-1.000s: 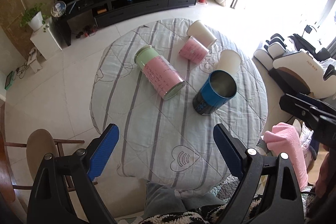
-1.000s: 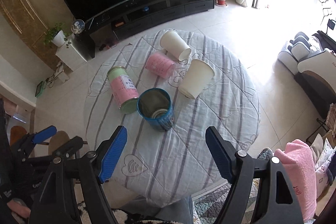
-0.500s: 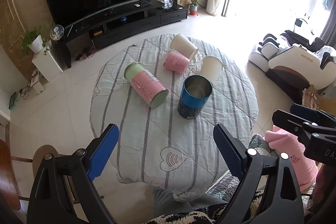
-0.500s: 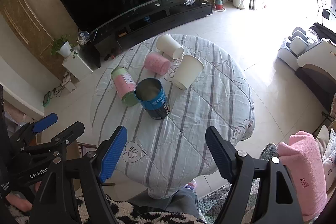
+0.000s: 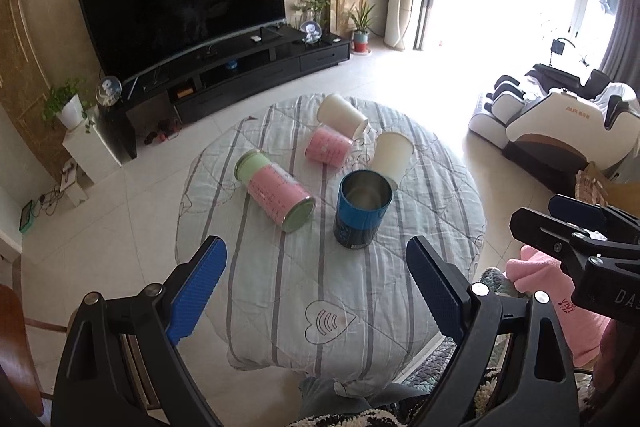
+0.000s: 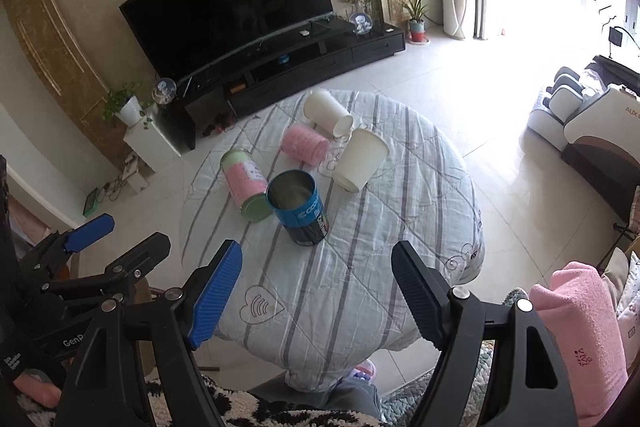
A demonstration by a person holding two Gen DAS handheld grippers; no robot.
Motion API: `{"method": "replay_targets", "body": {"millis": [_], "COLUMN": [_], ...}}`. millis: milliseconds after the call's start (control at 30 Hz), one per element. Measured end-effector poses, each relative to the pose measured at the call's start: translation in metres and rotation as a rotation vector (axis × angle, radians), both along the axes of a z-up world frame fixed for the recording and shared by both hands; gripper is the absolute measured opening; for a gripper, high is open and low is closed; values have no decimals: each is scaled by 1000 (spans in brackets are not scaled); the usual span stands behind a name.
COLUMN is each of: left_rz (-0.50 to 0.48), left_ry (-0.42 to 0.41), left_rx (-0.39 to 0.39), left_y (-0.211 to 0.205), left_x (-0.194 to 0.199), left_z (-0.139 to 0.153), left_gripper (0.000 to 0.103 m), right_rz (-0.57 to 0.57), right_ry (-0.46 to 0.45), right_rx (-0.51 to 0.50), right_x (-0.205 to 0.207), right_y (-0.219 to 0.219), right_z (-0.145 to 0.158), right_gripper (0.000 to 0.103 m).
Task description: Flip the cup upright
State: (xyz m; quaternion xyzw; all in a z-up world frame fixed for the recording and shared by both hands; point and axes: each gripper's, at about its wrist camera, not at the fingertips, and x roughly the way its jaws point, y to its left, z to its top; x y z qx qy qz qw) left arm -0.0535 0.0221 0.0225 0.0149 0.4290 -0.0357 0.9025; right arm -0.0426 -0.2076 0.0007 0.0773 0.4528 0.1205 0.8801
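Observation:
On the round table with a striped cloth (image 5: 280, 279) (image 6: 360, 267) a blue can (image 5: 362, 209) (image 6: 298, 207) stands upright with its mouth open. A pink and green can (image 5: 276, 191) (image 6: 242, 183), a small pink cup (image 5: 328, 148) (image 6: 304, 143) and two white paper cups (image 5: 342, 115) (image 5: 390, 155) (image 6: 328, 113) (image 6: 362, 159) lie on their sides. My left gripper (image 5: 316, 291) is open and empty, held high over the table's near edge. My right gripper (image 6: 316, 287) is open and empty, also high and near.
A black TV stand with a large TV (image 5: 184, 23) is behind the table. A massage chair (image 5: 560, 123) stands at the right. A pink towel (image 6: 580, 331) lies near right. A wooden chair (image 5: 16, 347) is at the near left.
Both grippers have risen and pulled back from the table, so the table and cups look smaller and farther. The cups and cans have not moved.

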Motion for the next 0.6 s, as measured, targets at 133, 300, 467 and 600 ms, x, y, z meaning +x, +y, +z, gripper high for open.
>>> {"method": "replay_targets", "body": {"millis": [133, 300, 467, 600], "left_rz": [-13, -31, -36, -32], "left_ry": [-58, -112, -147, -183], "left_rx": [-1, -3, -7, 4], "left_y": [-2, -5, -5, -3], "left_x": [-3, -4, -5, -10], "left_z": [12, 23, 32, 38], "left_gripper": [93, 93, 93, 93], "right_rz": [-17, -40, -57, -63], "right_ry": [-38, -34, -80, -112], "right_rx": [6, 18, 14, 9], "right_x": [-3, -2, -7, -12], "right_y": [-3, -8, -11, -11], "right_z": [9, 10, 21, 27], "right_gripper": [79, 79, 79, 79]}}
